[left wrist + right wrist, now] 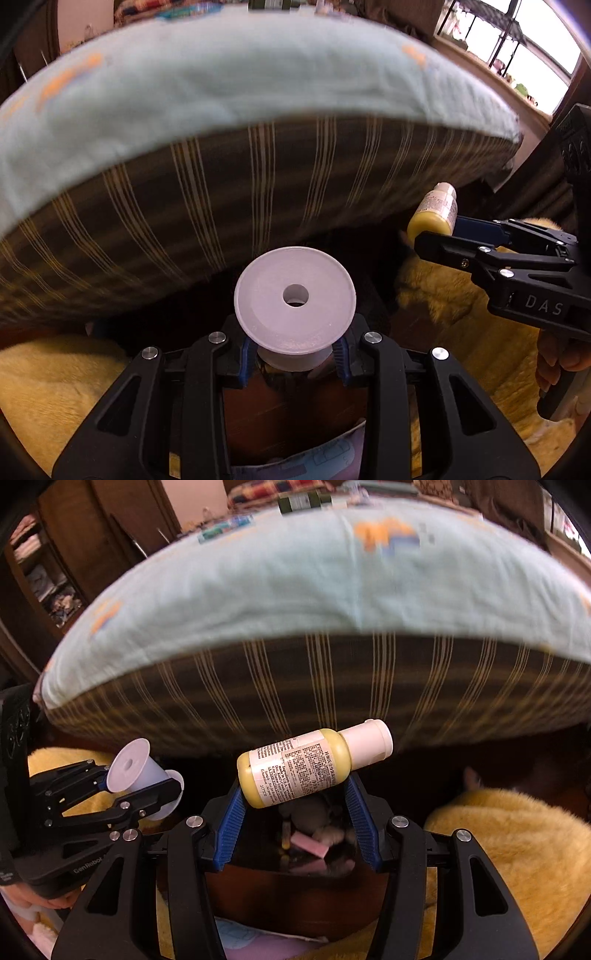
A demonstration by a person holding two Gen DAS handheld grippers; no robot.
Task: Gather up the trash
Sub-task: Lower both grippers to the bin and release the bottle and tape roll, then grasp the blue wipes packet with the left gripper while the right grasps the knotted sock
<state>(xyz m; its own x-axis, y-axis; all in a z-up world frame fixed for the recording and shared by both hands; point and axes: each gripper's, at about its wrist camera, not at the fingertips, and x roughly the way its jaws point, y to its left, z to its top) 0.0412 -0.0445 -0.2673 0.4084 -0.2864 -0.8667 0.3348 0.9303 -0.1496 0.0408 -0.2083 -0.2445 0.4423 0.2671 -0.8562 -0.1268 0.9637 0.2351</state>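
Plastic is what both tongs hold. The left tongs (295,354) are clamped on a pale lilac-white plastic spool (294,299), a short cylinder with two wide flat flanges; its blue ribbed pads press the core just behind the front flange. The right tongs (295,797) are clamped on a small round-shouldered bottle of pale yellow liquid (295,770) with a white cap and a white printed label, held crosswise and tilted, cap up and to the right.

The landmark is the bed mattress (332,686), whose rounded side is a dark woven fabric with thin yellow stripes, topped by a pale blue-green sheet (295,576) with orange and blue printed motifs, blurred here. Both held things hang just below the mattress edge, near each other and apart.

The left wrist view looks straight into the spool's front flange and its round centre hole, and shows the bottle only from its base end, gripped at the right. It also shows a bright window with dark shelving (509,40) beyond the mattress's far right corner. The right wrist view shows the spool side-on at the left, both flanges visible, and reads the bottle's full length and label. Only this view shows a dark open bin (306,845) below the bottle, with a pink rectangular scrap and pale crumpled bits inside. Shaggy yellow fleece (517,849) lies under the mattress on both sides of the bin.
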